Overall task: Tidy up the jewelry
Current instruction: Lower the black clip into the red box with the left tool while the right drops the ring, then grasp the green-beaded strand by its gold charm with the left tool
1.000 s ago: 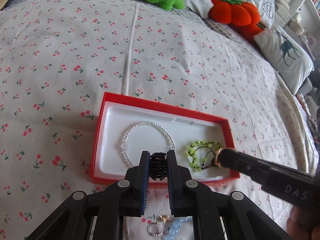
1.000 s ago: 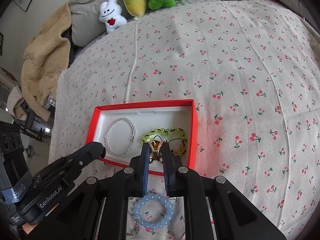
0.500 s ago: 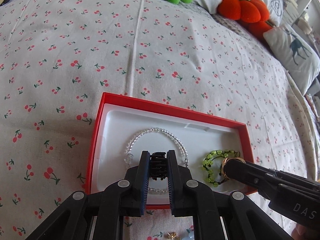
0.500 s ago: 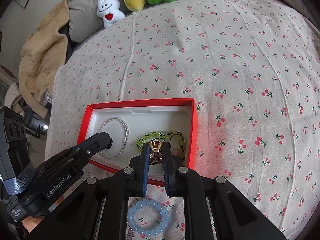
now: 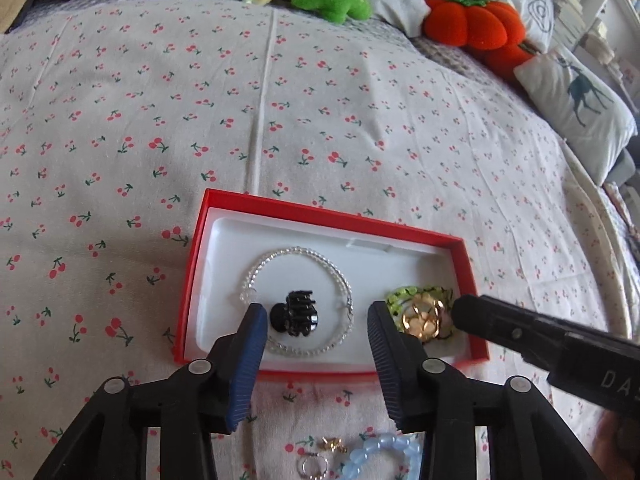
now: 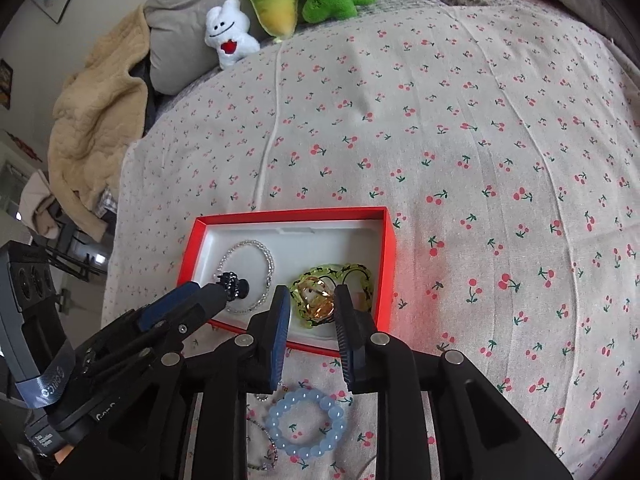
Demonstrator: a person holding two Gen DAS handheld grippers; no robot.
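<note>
Left gripper point(image 5: 316, 320) opening over black hair clip point(image 5: 295, 317), now loose in red box point(image 5: 320, 214); right gripper point(image 6: 311, 302) likewise opening around gold clip point(image 6: 316, 295). Best lifted straight up, clear of bracelets.

Both grippers are matte black plastic linkages. The left gripper point(image 5: 316, 344) has two angular fingers faced with ribbed dark-blue pads point(image 5: 246, 364), and round silver screws sit at the pivots at the bottom of the frame. The right gripper point(image 6: 311, 330) has the same build: blue ribbed pads, silver pivot screws. White lettering reading "DAS" marks its body at the lower right of the left view. A grey band with pale lettering wraps the left one at the lower left of the right view.
</note>
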